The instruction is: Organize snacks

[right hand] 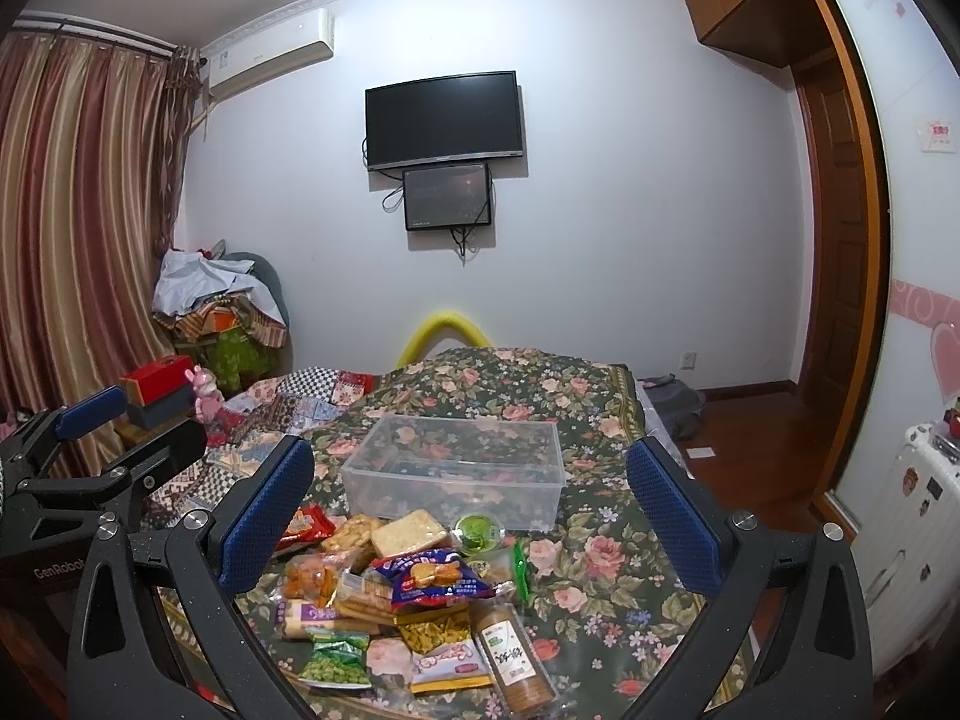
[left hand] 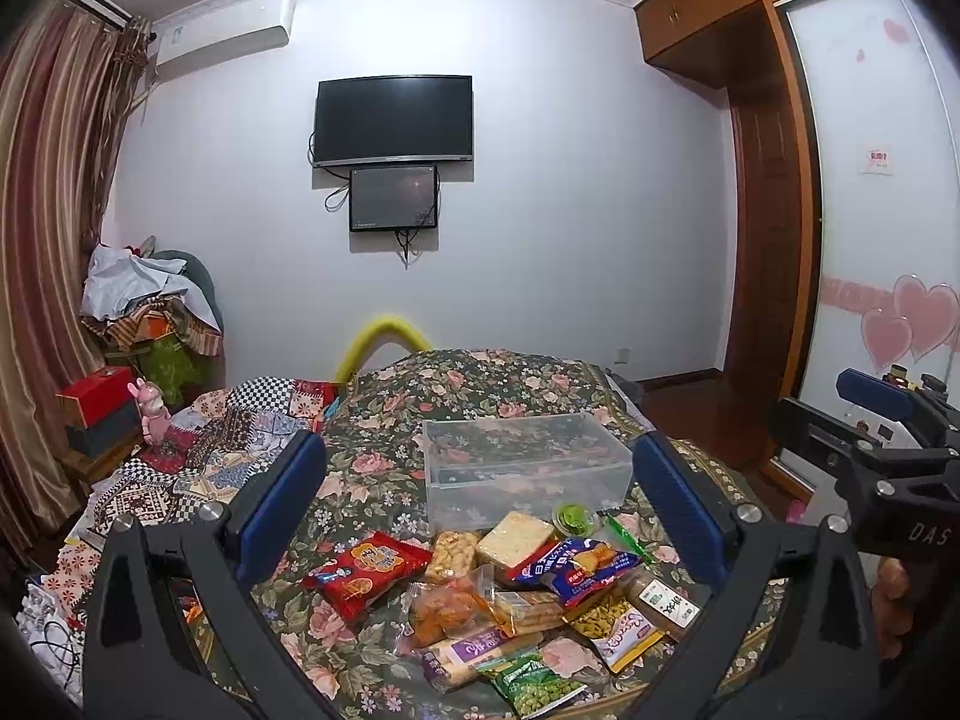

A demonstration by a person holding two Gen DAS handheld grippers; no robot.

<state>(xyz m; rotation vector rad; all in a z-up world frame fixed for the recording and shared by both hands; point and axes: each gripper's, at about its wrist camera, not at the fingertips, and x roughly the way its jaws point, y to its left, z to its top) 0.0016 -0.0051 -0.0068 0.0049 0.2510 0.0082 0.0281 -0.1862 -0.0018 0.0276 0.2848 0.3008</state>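
Both grippers hang over the near edge of the bed (left hand: 480,396), which has a dark flowery cover. The left gripper (left hand: 480,498) is spread wide with nothing between its blue pads (left hand: 282,498). The right gripper (right hand: 471,504) is spread wide too and holds nothing.

Right in front of them, near the bed's front edge, lies a heap of snacks. Closest is a green pea bag (left hand: 537,681), touching a purple wafer pack (left hand: 462,657). Beside these lies a brown biscuit roll (right hand: 516,654) and a yellow bag (right hand: 441,651). A red packet (left hand: 366,570) lies on the left side of the heap. A blue packet (right hand: 435,579) rests on top of other snacks. A pale square cracker pack (right hand: 411,531) and a small green cup (right hand: 477,531) lie at the far side of the heap.

Just behind the heap, toward the middle of the bed, stands a clear plastic box (left hand: 528,468) with no snacks in it.

Far off, a black TV (left hand: 393,117) hangs on the wall.
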